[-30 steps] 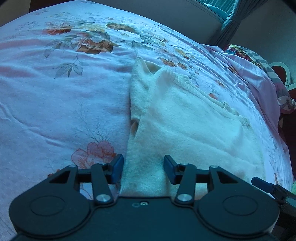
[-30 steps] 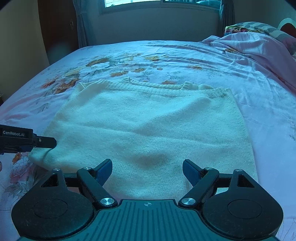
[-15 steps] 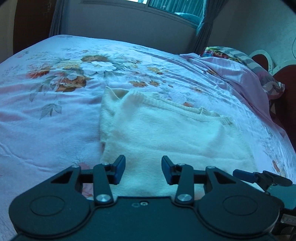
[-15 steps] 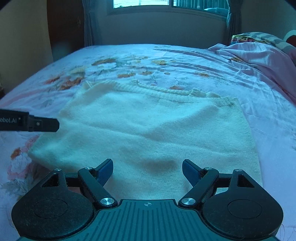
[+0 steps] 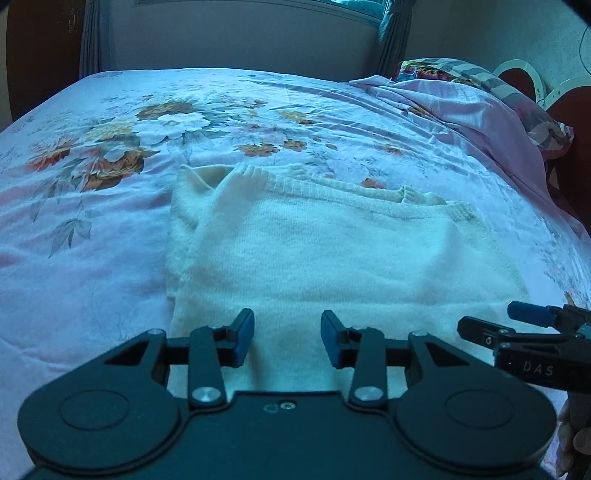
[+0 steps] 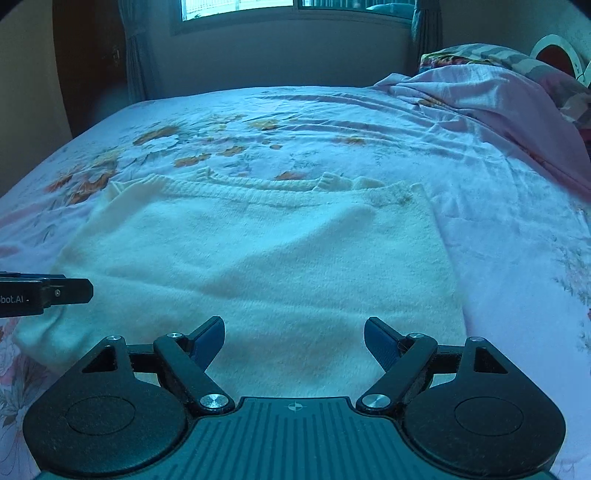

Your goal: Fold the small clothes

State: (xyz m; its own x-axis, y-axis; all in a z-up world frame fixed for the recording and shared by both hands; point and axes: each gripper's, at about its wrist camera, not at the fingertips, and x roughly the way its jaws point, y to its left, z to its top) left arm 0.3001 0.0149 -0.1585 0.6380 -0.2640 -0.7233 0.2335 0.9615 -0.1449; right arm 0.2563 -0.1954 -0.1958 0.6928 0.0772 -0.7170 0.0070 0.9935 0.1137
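A cream knit sweater [image 5: 332, 258] lies folded flat on the bed, its ribbed hem at the far side; it also shows in the right wrist view [image 6: 266, 258]. My left gripper [image 5: 287, 339] is open and empty, above the sweater's near left part. My right gripper [image 6: 294, 341] is open wider and empty, above the sweater's near edge. The right gripper's tip shows at the right of the left wrist view [image 5: 524, 328]. The left gripper's tip shows at the left of the right wrist view [image 6: 55, 293].
The bed has a pink floral sheet [image 5: 92, 221]. A bunched pink blanket [image 6: 498, 110] and pillows [image 5: 480, 77] lie at the far right. A wall with a window [image 6: 240, 5] and curtains stands behind the bed.
Both grippers have tilted up and drawn back from the sweater, so more of the room shows. The sweater has not moved. Both grippers stay open.
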